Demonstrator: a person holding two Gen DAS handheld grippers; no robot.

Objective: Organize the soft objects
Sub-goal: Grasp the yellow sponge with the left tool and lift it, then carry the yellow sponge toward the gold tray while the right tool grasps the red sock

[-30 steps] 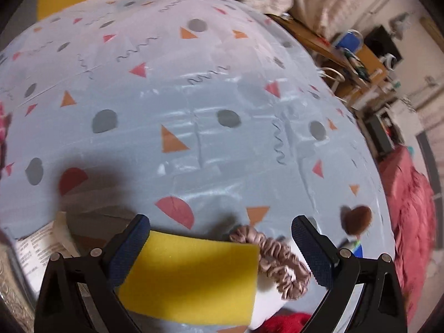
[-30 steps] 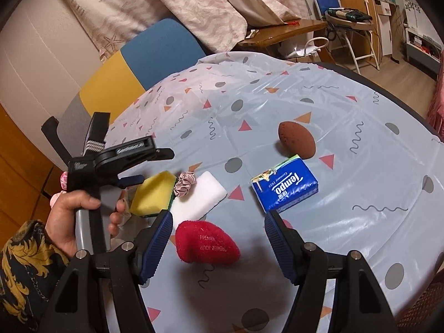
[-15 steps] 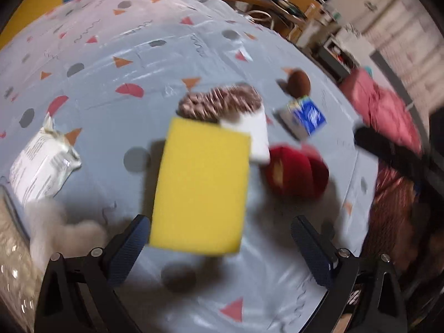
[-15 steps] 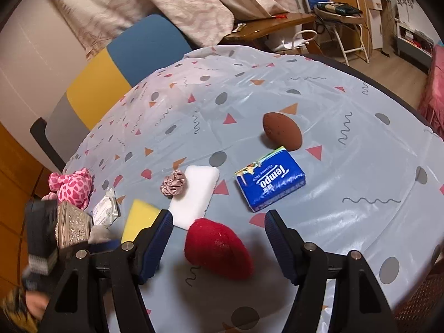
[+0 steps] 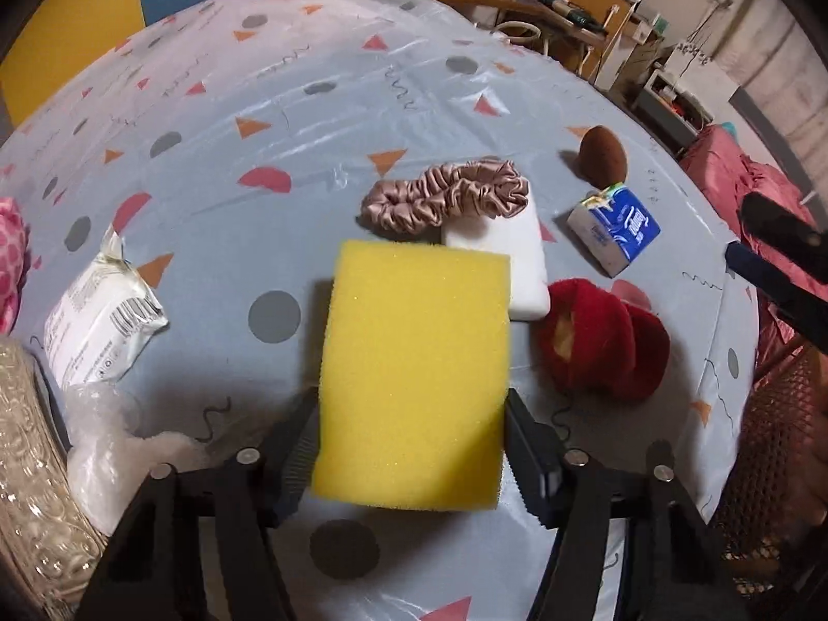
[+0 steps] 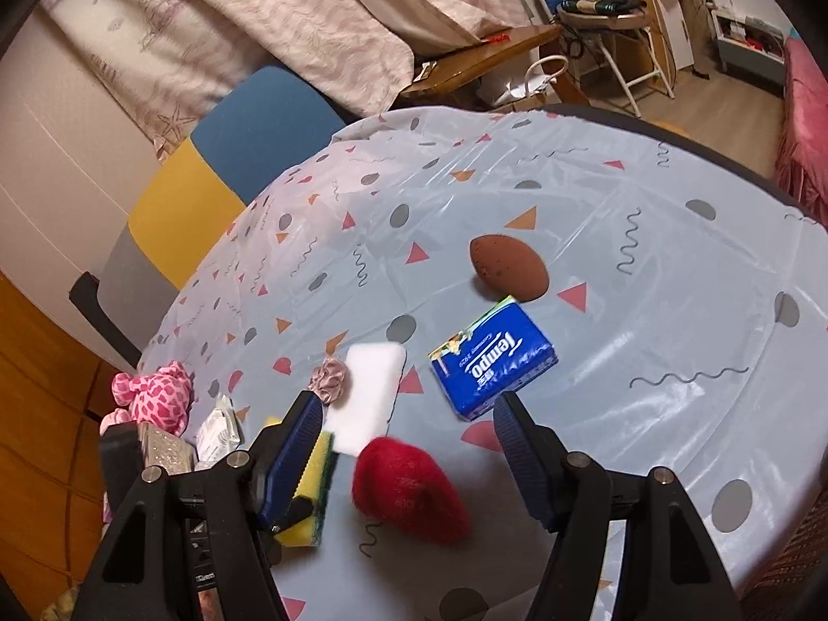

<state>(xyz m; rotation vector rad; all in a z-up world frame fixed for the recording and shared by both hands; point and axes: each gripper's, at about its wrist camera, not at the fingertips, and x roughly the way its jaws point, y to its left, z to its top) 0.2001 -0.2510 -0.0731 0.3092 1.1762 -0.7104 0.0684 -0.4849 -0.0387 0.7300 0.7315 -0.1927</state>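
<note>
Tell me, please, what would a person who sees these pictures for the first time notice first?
Most striking is the yellow sponge, clamped between the jaws of the left gripper in the centre of the left wrist view. Just right of it lies the fuzzy red puff on the patterned tablecloth; the right gripper hangs open above it. Beyond that, the blue Tempo tissue pack stands out beside a white sponge.

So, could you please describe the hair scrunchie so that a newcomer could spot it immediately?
Start at the round table with the confetti-patterned cloth. Near its middle lies a white sponge block, and the scrunchie is draped over that block's far end. It alone is shiny, ruffled, dusty-pink fabric gathered into a ring.
</note>
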